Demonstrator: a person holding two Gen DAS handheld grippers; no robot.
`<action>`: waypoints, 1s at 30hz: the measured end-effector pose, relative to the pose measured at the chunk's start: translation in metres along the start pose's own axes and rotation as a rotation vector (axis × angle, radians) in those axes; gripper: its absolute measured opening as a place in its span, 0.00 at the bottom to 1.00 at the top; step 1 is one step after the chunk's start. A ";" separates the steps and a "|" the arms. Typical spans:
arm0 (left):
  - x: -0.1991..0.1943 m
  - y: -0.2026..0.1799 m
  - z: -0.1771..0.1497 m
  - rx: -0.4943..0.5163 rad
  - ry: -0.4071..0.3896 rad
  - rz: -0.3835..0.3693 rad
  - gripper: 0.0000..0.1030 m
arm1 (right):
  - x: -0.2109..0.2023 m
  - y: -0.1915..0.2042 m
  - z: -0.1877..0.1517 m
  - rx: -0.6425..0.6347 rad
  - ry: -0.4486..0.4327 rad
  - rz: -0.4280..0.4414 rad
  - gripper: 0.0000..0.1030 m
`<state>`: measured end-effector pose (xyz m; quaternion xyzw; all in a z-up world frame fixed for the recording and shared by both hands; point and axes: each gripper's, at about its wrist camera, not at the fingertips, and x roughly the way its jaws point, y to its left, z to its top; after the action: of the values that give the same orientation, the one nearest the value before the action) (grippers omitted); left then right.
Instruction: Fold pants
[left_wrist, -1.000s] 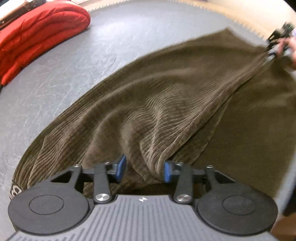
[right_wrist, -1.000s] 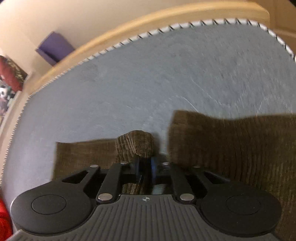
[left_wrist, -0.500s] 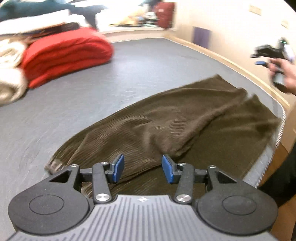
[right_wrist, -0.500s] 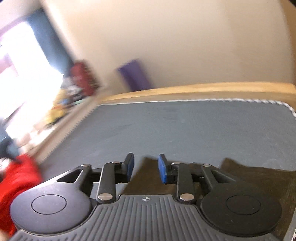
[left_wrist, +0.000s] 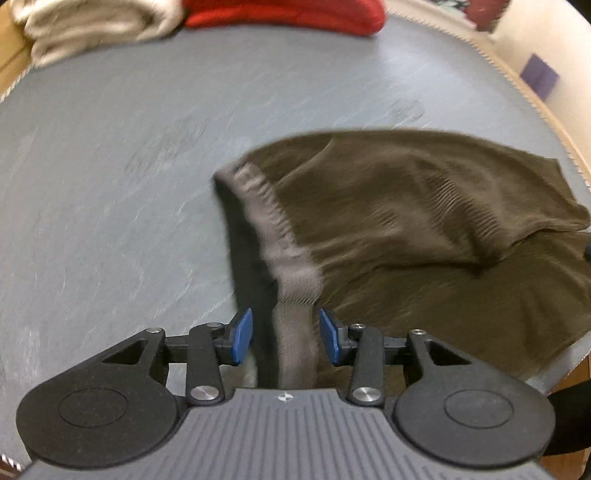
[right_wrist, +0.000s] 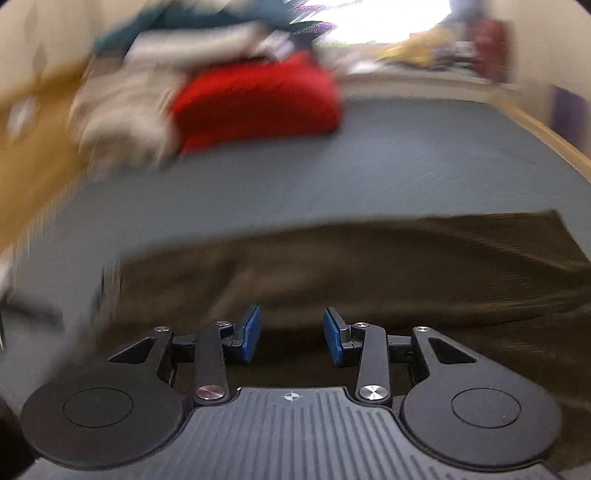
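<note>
Brown corduroy pants (left_wrist: 424, 221) lie on the grey surface (left_wrist: 110, 184), one leg folded over the other. Their lighter ribbed waistband (left_wrist: 273, 229) runs down into the gap of my left gripper (left_wrist: 286, 332). Its jaws are closing, with the waistband between them and a gap still showing at each blue pad. In the blurred right wrist view, the pants (right_wrist: 369, 266) stretch across below my right gripper (right_wrist: 291, 336). Its jaws are opening and hold nothing.
A folded red garment (left_wrist: 295, 14) and a cream one (left_wrist: 92, 26) sit at the far end of the surface, and both show again as red (right_wrist: 258, 99) and cream (right_wrist: 122, 110). A wooden rim (left_wrist: 554, 122) borders the right side.
My right gripper let go of the pinched fold of cloth, opened, and swung across toward the waist end. My left gripper moved from over the leg to straddle the waistband.
</note>
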<state>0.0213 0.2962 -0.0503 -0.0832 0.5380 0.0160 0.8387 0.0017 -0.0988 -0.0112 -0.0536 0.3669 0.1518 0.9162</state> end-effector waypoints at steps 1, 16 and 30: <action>0.003 0.006 -0.004 -0.014 0.025 0.002 0.44 | 0.010 0.010 -0.008 -0.052 0.038 0.032 0.38; 0.041 0.004 -0.051 0.059 0.171 -0.051 0.76 | 0.046 0.078 -0.120 -0.531 0.448 0.245 0.55; 0.043 -0.020 -0.056 0.231 0.153 -0.024 0.27 | 0.037 0.085 -0.128 -0.689 0.407 0.266 0.07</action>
<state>-0.0082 0.2646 -0.1097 0.0065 0.5976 -0.0623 0.7993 -0.0840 -0.0358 -0.1278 -0.3378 0.4720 0.3688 0.7260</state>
